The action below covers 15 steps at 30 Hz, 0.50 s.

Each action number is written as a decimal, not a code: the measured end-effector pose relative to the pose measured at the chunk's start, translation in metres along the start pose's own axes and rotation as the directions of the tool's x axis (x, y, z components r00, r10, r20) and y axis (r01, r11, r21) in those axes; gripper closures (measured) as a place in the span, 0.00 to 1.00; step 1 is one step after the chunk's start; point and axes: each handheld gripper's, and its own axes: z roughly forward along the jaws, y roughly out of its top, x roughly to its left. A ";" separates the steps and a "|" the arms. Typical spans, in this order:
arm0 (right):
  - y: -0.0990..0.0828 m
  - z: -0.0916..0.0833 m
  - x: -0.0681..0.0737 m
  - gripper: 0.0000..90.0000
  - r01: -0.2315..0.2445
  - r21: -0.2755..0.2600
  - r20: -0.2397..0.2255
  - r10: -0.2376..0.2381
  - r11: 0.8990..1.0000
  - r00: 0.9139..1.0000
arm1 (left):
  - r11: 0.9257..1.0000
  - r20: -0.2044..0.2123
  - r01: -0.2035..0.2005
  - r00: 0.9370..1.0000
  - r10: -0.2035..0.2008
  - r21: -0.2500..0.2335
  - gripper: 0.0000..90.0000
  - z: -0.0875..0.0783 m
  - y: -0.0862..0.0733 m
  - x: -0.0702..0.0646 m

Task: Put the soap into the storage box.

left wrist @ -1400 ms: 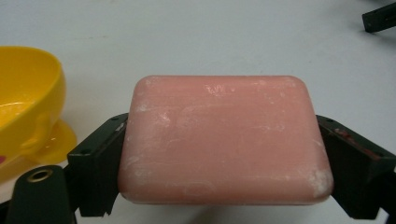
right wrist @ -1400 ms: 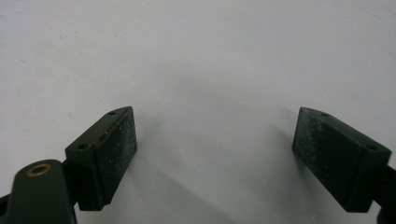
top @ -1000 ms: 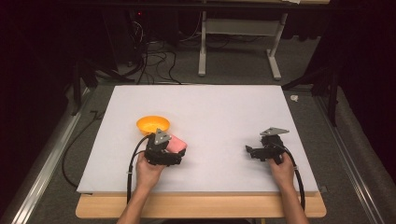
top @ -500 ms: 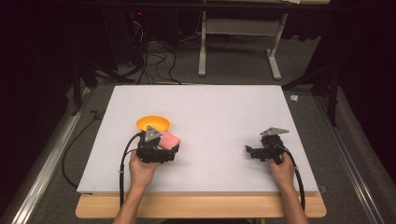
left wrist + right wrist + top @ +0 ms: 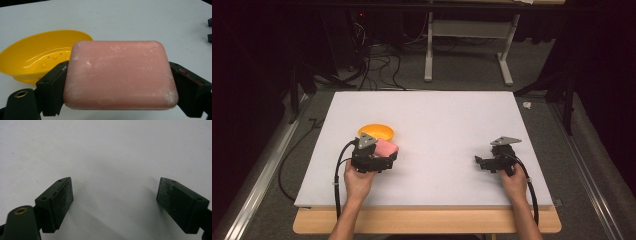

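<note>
A pink bar of soap (image 5: 120, 75) is clamped between the two jaws of my left gripper (image 5: 382, 156), held just off the white table. Its far left corner overlaps the rim of a yellow soap dish (image 5: 37, 57), which sits on the table just ahead and to the left. From above, the soap (image 5: 387, 148) hangs at the near right edge of the dish (image 5: 376, 132). My right gripper (image 5: 482, 162) rests low over the bare table at the right, its jaws wide apart with nothing between them (image 5: 115, 202).
The white table top (image 5: 442, 120) lies on a wooden bench, whose front edge (image 5: 427, 220) shows. Cables trail from both grippers toward the person. Dark floor, cables and a metal stand (image 5: 467, 45) lie beyond the far edge.
My left gripper has carried the soap forward and a little left, up to the yellow dish. The right gripper has stayed in place.
</note>
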 end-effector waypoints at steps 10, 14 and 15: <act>0.000 0.000 0.000 0.16 0.003 -0.001 0.001 -0.003 1.000 1.000 | 1.000 -0.026 0.012 1.000 -0.013 -0.007 0.15 -0.007 0.004 0.007; 0.000 0.000 0.000 0.16 0.002 -0.001 0.001 -0.002 1.000 1.000 | 1.000 -0.033 0.020 0.999 -0.020 -0.008 0.15 -0.010 0.006 0.011; 0.000 0.000 0.000 0.16 0.003 -0.001 0.001 -0.003 1.000 1.000 | 1.000 -0.035 0.024 0.999 -0.024 -0.009 0.15 -0.010 0.006 0.012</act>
